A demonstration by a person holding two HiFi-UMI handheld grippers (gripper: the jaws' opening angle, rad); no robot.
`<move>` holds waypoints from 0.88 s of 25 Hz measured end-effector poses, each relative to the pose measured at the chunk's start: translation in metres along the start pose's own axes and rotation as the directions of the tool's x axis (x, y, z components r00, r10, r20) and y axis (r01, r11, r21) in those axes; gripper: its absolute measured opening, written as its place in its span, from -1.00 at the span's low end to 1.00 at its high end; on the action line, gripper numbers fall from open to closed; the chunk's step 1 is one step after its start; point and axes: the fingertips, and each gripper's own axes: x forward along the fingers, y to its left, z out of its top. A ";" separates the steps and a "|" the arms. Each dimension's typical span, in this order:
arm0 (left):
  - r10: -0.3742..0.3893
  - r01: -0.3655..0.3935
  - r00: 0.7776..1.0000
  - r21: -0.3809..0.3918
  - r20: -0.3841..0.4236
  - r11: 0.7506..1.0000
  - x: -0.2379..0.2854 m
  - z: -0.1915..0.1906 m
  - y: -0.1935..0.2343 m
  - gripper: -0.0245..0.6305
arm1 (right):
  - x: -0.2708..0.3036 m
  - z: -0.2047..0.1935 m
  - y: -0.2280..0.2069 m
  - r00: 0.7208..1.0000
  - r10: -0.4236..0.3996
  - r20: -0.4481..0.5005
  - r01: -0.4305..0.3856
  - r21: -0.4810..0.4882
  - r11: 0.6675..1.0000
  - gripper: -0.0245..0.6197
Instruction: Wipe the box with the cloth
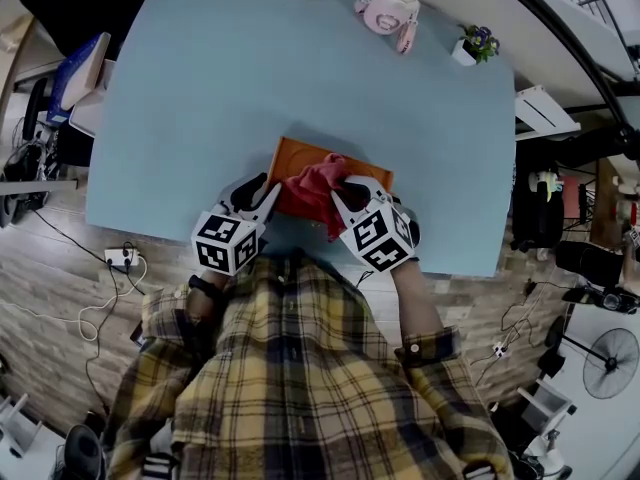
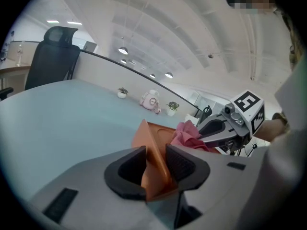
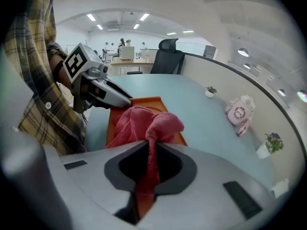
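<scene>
Cleanup at the near edge of the blue table [image 1: 200, 118]: the left gripper [image 2: 156, 164] clamps the near left corner of the orange box [image 1: 300, 156], apparently to pin it against sliding. A red cloth [image 1: 312, 190] lies bunched across the box, one fold pinched tight in the right gripper [image 3: 151, 162], which angles down, seemingly to press the fabric onto the surface being wiped.

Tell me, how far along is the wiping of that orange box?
Gripping looks done: the left gripper clamps a wall of the shallow orange box, and the right gripper pinches the crumpled red cloth. In hand: the cloth lies bunched on the box, apparently mid-wipe. Left: the bare orange part beyond the cloth. No dirt shows, so how much is wiped I cannot tell.
</scene>
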 end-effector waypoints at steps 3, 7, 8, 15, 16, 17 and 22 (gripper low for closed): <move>0.000 0.000 1.000 -0.002 0.001 1.000 -0.001 -0.001 0.001 -0.55 | -0.004 -0.012 -0.003 1.000 -0.015 -0.026 0.015 0.020 1.000 -0.80; 0.000 0.000 1.000 -0.001 0.002 1.000 -0.001 0.000 0.001 -0.54 | -0.012 -0.028 -0.010 0.996 -0.038 -0.075 0.039 0.015 0.999 -0.80; 0.000 0.000 1.000 -0.001 0.002 1.000 -0.001 0.000 0.001 -0.54 | -0.014 -0.033 -0.012 0.995 -0.047 -0.088 0.049 0.017 0.999 -0.80; 0.001 -0.001 1.000 0.006 -0.001 1.000 -0.001 0.000 0.001 -0.53 | -0.031 -0.058 -0.029 0.984 -0.111 -0.139 0.121 0.067 0.990 -0.80; 0.002 -0.002 1.000 0.006 -0.001 1.000 -0.001 0.000 0.001 -0.53 | -0.032 -0.059 -0.030 0.983 -0.114 -0.141 0.124 0.069 0.990 -0.80; 0.003 -0.003 1.000 0.005 -0.002 1.000 -0.001 0.000 0.000 -0.53 | -0.034 -0.060 -0.031 0.982 -0.117 -0.145 0.128 0.067 0.989 -0.80; 0.006 -0.006 1.000 0.006 -0.002 1.000 0.000 0.000 -0.001 -0.53 | -0.044 -0.063 -0.035 0.972 -0.163 -0.168 0.172 0.040 0.984 -0.80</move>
